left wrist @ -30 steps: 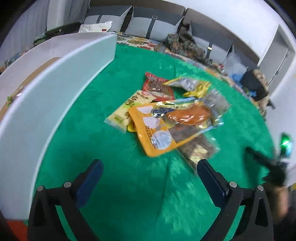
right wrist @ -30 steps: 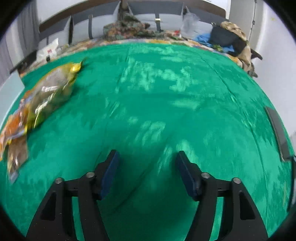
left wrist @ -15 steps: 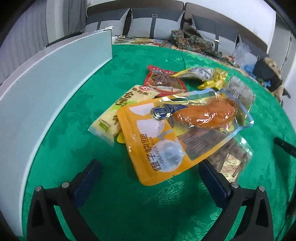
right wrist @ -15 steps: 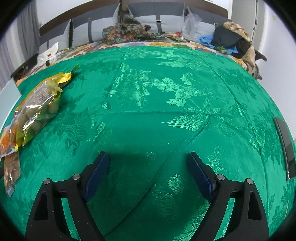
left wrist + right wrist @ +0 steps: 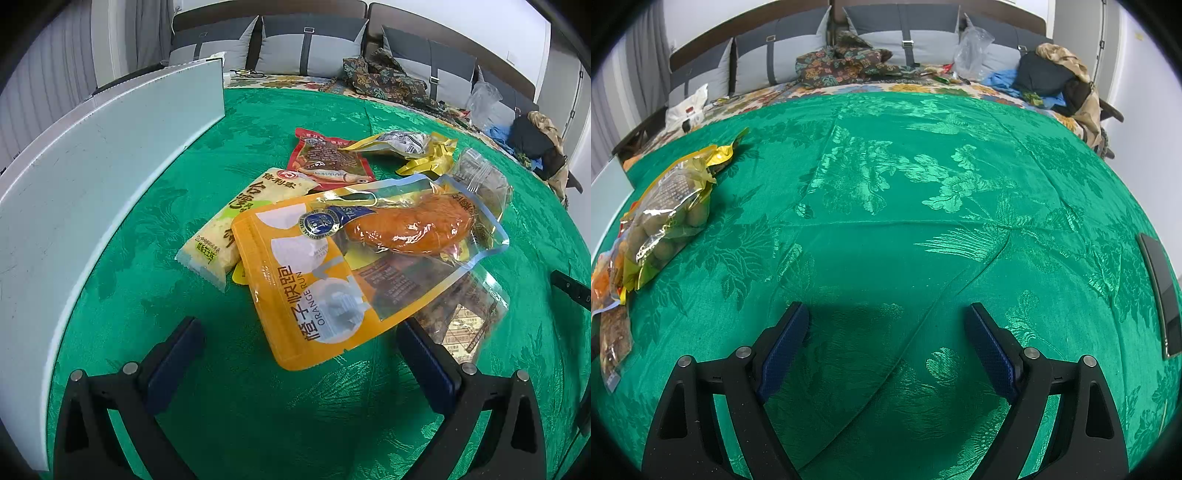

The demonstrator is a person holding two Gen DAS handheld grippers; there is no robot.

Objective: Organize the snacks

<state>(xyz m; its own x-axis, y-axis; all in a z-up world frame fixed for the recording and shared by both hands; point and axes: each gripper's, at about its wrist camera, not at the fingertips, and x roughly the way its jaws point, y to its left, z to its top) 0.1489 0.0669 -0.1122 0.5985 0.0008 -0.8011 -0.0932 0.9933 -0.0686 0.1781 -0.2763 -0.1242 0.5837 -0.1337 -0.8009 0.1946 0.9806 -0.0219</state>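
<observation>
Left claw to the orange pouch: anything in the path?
Nothing visible. The left claw is open, and the orange pouch lies on top of the snack pile with its near corner reaching between the fingers; only bare green tablecloth lies before it.

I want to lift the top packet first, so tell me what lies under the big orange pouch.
Under the orange pouch: a pale yellow packet at its left, a small yellow corner, and a clear bag of brown snacks at its right. Whatever sits under its middle is covered.
</observation>
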